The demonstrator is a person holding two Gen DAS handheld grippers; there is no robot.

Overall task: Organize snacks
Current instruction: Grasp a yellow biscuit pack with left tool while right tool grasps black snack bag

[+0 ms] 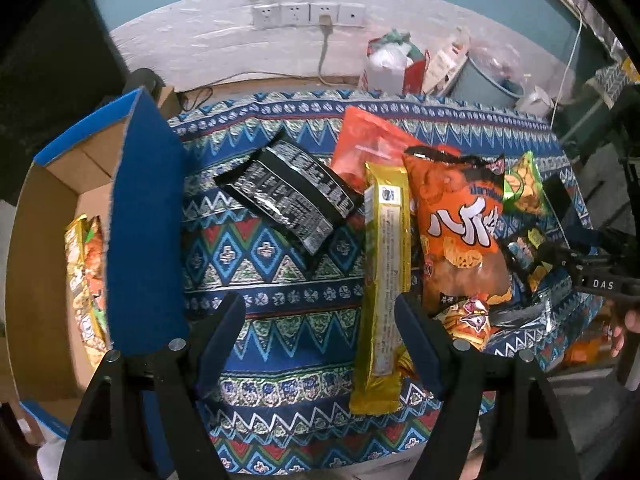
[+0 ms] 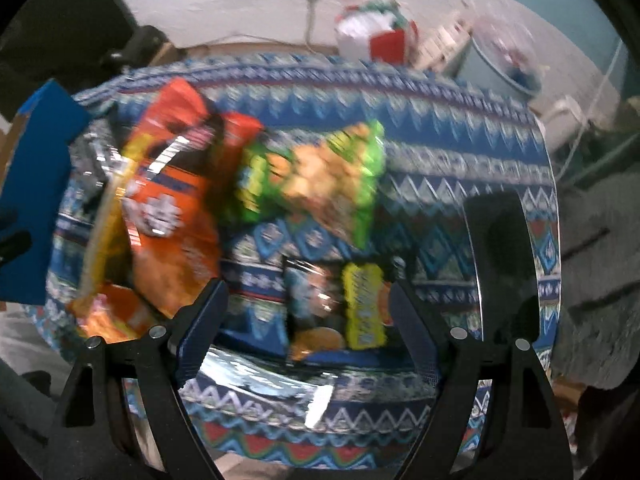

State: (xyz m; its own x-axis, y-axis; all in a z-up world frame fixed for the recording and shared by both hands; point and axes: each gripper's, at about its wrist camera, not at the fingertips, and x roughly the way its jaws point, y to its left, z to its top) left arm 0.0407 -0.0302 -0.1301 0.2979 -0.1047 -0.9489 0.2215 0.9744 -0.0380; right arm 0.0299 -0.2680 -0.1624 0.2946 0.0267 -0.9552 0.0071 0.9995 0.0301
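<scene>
Worktop: a surface under a patterned blue cloth [image 1: 280,272], with snack packets strewn over its right half.
Box: an open cardboard box [image 1: 44,264] with blue flaps stands at the left edge of the worktop; at least one yellow and orange packet [image 1: 86,280] already lies inside it.
Left gripper [image 1: 320,340]: jaws spread wide and holding nothing, hovering over the near edge of the cloth.
Long gold packet [image 1: 384,280]: lies with its long axis running away from the camera, its near end just inside the right-hand finger of the left jaws, so it sits to the right of their centre line.
Black packet [image 1: 292,196]: lies slantwise farther out, ahead of the left jaws and between the gold packet and the box.
Orange chip bag [image 1: 460,232]: rests just right of the gold packet, overlapping smaller packets beneath it.
Right gripper [image 2: 308,328]: jaws wide apart and empty; the view is blurred.
Small dark packet with yellow label [image 2: 340,304]: sits straight ahead between the right jaws, apparently close to them, though blur hides whether they touch it.
Green bag [image 2: 316,176]: farther out, beyond that small packet.
Nearer hand: the left is closer to the gold packet and to the box; the right is closer to the small dark packet.
Likely next need: for the gold packet, the left jaws would have to shift right to straddle it across its narrow width.
</scene>
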